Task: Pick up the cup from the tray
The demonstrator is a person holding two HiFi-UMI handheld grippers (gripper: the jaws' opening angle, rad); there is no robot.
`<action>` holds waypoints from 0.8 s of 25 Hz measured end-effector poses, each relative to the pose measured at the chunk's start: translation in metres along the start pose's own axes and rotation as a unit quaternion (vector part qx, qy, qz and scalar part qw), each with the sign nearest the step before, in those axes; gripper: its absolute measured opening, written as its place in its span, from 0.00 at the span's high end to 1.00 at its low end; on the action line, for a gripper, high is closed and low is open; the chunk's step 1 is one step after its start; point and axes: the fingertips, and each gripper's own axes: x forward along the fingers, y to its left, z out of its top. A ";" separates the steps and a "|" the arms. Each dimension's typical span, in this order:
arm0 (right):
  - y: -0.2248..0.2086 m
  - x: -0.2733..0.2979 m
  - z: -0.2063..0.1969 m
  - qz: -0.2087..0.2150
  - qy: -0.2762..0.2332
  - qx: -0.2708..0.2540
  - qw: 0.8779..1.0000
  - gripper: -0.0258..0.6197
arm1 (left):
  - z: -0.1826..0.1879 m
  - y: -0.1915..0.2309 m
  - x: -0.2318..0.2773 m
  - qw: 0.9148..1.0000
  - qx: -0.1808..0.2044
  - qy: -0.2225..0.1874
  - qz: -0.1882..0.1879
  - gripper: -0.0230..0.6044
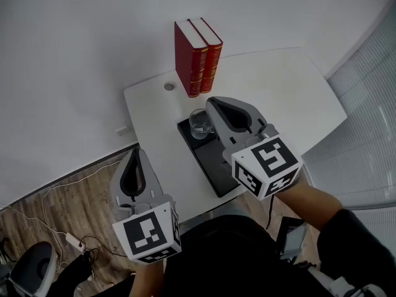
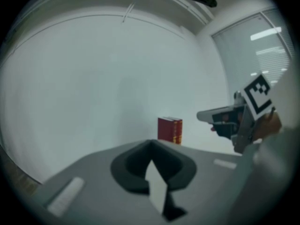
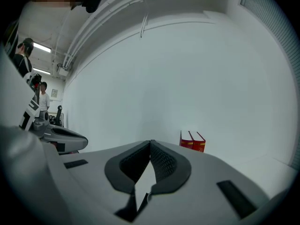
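A clear glass cup (image 1: 199,124) stands upright at the far end of a black tray (image 1: 213,166) on the white table (image 1: 291,91). My right gripper (image 1: 213,102) hovers over the tray, its tips just past and right of the cup. Its jaws are shut with nothing between them (image 3: 150,142). The left gripper (image 1: 133,153) hangs off the table's left edge above the floor, shut and empty (image 2: 151,142). Neither gripper view shows the cup or the tray. From the left gripper view, the right gripper (image 2: 204,115) appears at the right.
Two red books (image 1: 198,54) stand upright at the table's far edge, also visible as red books (image 2: 169,130) and red books (image 3: 192,142). A cable hole (image 1: 169,86) lies left of them. Cables and a power strip (image 1: 74,241) lie on the wood floor. Window blinds (image 1: 371,104) are right.
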 end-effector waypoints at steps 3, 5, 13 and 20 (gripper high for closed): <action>-0.009 0.004 -0.002 0.007 0.003 0.001 1.000 0.94 | -0.001 -0.007 0.007 1.000 0.000 0.007 0.002 0.96; -0.017 0.006 -0.005 0.010 0.005 0.003 1.000 0.94 | -0.001 -0.014 0.013 1.000 0.001 0.011 0.004 0.96; -0.062 0.007 -0.023 0.016 0.022 0.015 1.000 0.94 | -0.006 -0.051 0.041 1.000 0.002 0.031 -0.003 0.96; -0.094 0.014 -0.038 0.031 0.033 0.026 0.999 0.94 | -0.021 -0.088 0.064 0.998 -0.002 0.050 -0.031 0.88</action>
